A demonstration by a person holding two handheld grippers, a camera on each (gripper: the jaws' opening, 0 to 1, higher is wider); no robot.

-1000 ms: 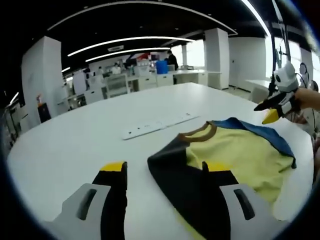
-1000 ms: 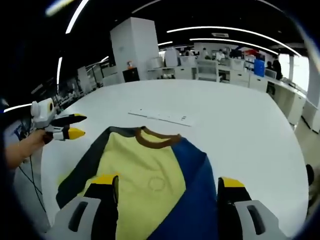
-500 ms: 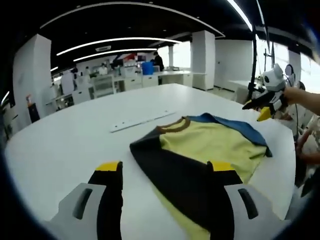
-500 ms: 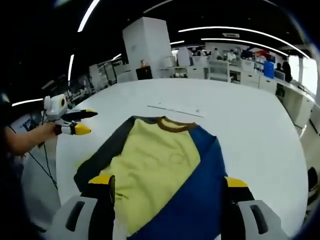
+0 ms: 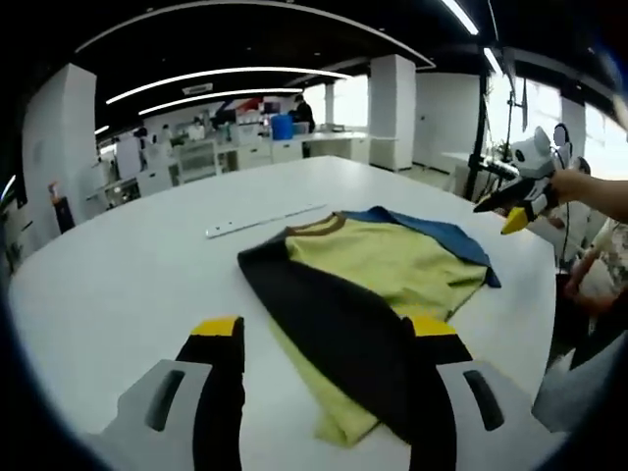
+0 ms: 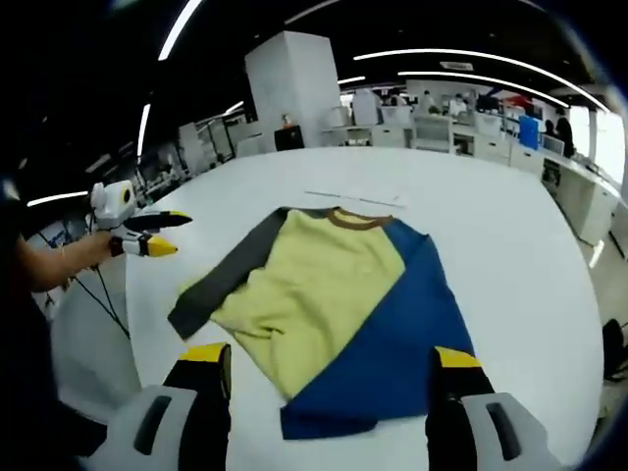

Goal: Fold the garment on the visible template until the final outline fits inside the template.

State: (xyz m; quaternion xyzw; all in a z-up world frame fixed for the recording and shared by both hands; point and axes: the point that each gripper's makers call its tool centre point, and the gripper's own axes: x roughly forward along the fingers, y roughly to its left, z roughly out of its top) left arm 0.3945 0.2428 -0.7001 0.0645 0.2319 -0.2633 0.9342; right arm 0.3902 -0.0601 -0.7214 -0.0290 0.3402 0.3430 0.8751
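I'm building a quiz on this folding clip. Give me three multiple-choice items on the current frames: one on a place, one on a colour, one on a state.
1. Where does the garment lie?
A. On the white table
B. On a chair
C. On the floor

2. What colour is the collar?
A. Red
B. Brown
C. White

3. How do the jaws of the right gripper stand?
A. Shut on a sleeve
B. Shut on the collar
C. Open, gripping nothing

Answers:
1 A: the right gripper view shows the garment spread flat on the tabletop.
2 B: a brown band edges the neck between the dark grey and blue sides.
3 C: the two yellow-tipped jaws stand wide apart over the garment's near edge; the left gripper is likewise open.
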